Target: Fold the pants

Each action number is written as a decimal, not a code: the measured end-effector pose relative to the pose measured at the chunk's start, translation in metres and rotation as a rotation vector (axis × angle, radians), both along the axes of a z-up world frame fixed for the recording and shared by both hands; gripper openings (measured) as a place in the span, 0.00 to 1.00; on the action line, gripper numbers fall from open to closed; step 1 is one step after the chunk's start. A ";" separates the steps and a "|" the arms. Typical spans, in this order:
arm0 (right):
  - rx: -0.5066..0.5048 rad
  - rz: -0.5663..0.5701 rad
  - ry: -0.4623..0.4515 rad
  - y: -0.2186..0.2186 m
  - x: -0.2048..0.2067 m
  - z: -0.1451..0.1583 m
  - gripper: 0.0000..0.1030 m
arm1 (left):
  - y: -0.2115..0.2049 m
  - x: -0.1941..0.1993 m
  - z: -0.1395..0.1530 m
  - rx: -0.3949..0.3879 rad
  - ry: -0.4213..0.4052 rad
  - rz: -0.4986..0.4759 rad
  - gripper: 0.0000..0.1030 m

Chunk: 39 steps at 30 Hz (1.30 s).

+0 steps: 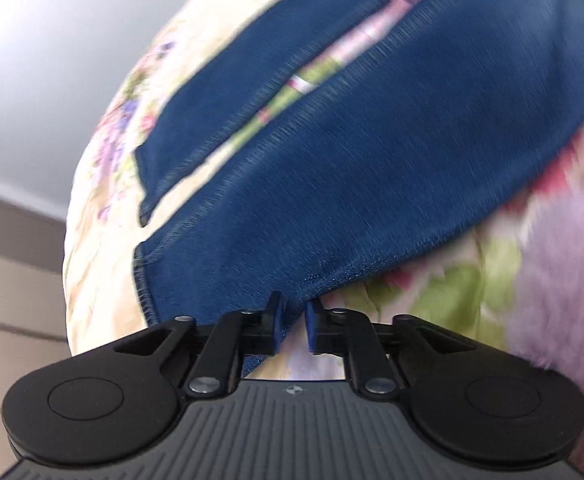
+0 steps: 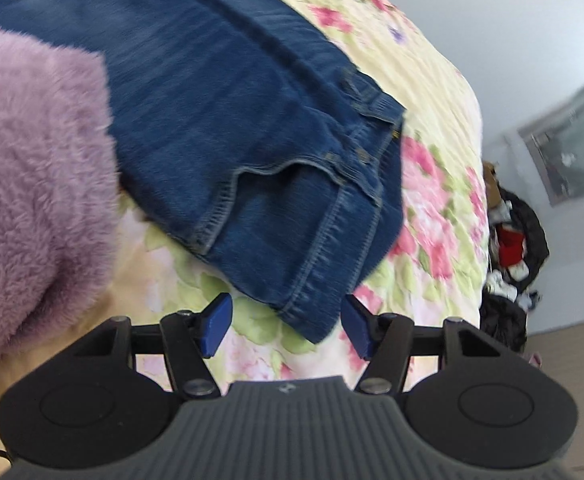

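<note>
Dark blue jeans (image 1: pixel 372 160) lie spread on a floral bedspread (image 1: pixel 99 208), the two legs side by side with a strip of cover showing between them. My left gripper (image 1: pixel 295 320) is shut on the near edge of the closer leg, close to its hem; denim is pinched between the blue pads. In the right wrist view the waist end of the jeans (image 2: pixel 231 120) shows a pocket and belt loops. My right gripper (image 2: pixel 285 328) stands open, with the near corner of the waist between its pads, untouched by them.
A fuzzy lilac sleeve (image 2: pixel 31 180) fills the left of the right wrist view and shows as the lilac sleeve (image 1: pixel 564 280) in the left one. The bedspread (image 2: pixel 436 128) drops off at its edge; beyond it a dark heap of clothes (image 2: pixel 512 248) lies by a pale wall.
</note>
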State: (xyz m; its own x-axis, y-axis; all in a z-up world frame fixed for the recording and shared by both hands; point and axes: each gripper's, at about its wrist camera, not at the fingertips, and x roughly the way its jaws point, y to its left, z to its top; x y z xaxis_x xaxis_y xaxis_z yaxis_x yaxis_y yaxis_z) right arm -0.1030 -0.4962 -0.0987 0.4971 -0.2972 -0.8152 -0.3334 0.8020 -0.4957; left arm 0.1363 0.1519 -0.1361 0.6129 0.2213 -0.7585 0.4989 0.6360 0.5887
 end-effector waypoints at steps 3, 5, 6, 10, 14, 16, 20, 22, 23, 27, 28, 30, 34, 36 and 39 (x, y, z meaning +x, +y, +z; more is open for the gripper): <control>-0.011 0.066 0.015 0.010 0.003 -0.010 0.51 | 0.001 0.006 0.014 -0.060 -0.034 0.053 0.10; -0.014 0.091 0.018 0.014 0.006 -0.015 0.48 | -0.001 0.008 0.018 -0.060 -0.047 0.070 0.09; -0.014 0.107 0.024 0.016 0.008 -0.019 0.47 | -0.002 0.008 0.019 -0.055 -0.052 0.075 0.09; -0.030 0.154 0.037 0.024 0.016 -0.038 0.40 | -0.005 0.008 0.023 -0.046 -0.068 0.105 0.08; -0.025 0.140 0.004 0.026 0.018 -0.048 0.26 | -0.005 0.007 0.030 -0.067 -0.090 0.149 0.08; -0.021 0.130 -0.023 0.029 0.016 -0.046 0.15 | -0.006 0.004 0.033 -0.077 -0.098 0.164 0.08; 0.016 0.067 -0.105 0.025 0.012 -0.030 0.04 | -0.006 0.005 0.039 -0.099 -0.112 0.191 0.08; 0.035 0.035 -0.151 0.023 0.013 -0.019 0.02 | -0.008 0.005 0.044 -0.108 -0.128 0.202 0.07; 0.042 0.019 -0.177 0.022 0.014 -0.012 0.02 | -0.008 0.007 0.047 -0.114 -0.135 0.209 0.07; 0.052 -0.031 -0.269 0.018 0.031 0.013 0.00 | -0.005 0.017 0.060 -0.154 -0.166 0.253 0.07; 0.055 -0.041 -0.288 0.018 0.035 0.018 0.00 | -0.004 0.020 0.064 -0.164 -0.176 0.263 0.07; 0.061 -0.064 -0.326 0.014 0.048 0.032 0.00 | -0.004 0.027 0.072 -0.178 -0.195 0.282 0.06; 0.067 -0.113 -0.378 0.012 0.073 0.053 0.00 | -0.008 0.043 0.087 -0.191 -0.226 0.309 0.05; 0.063 -0.130 -0.399 0.010 0.089 0.063 0.00 | -0.009 0.056 0.096 -0.203 -0.235 0.326 0.05; 0.060 -0.162 -0.422 0.008 0.116 0.075 0.00 | -0.013 0.078 0.105 -0.206 -0.246 0.348 0.05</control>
State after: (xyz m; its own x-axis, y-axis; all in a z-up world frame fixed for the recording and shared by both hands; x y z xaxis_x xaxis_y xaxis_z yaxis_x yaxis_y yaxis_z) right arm 0.0127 -0.4880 -0.0241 0.7407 -0.3563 -0.5696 0.0194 0.8588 -0.5120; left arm 0.2139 0.1393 -0.0313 0.6960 0.3054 -0.6499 0.0971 0.8567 0.5066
